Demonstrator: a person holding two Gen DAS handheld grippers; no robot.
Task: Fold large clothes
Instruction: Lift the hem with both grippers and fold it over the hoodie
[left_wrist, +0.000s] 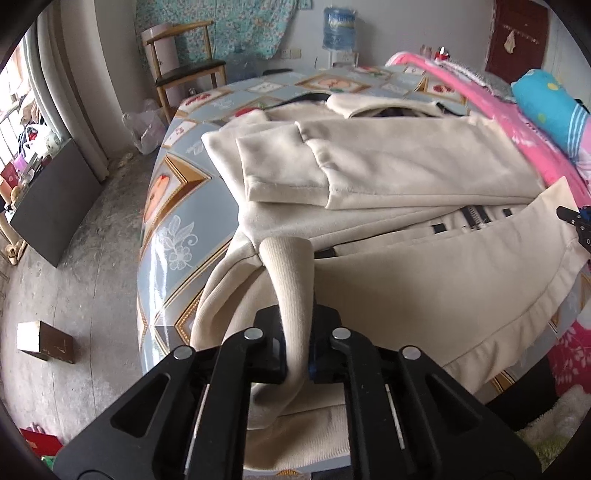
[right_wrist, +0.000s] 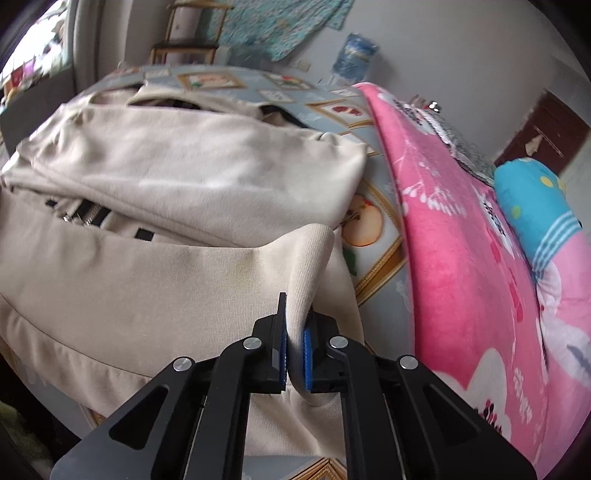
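Observation:
A large cream jacket (left_wrist: 406, 162) lies spread on the bed, its sleeves folded across the body and a black zipper (left_wrist: 476, 218) showing near the middle. My left gripper (left_wrist: 297, 332) is shut on the ribbed hem at the jacket's near left corner, which rises in a pinched fold. My right gripper (right_wrist: 295, 332) is shut on the ribbed hem at the near right corner of the same jacket (right_wrist: 177, 177), the cloth squeezed between its blue pads (right_wrist: 307, 354). The right gripper's tip also shows at the left wrist view's right edge.
The bed carries a grey-blue patterned sheet (left_wrist: 173, 236). A pink blanket (right_wrist: 454, 236) and a blue pillow (right_wrist: 532, 206) lie along the right side. A wooden chair (left_wrist: 184, 59), a water bottle (left_wrist: 338, 27) and a small box (left_wrist: 46, 341) stand on the floor to the left.

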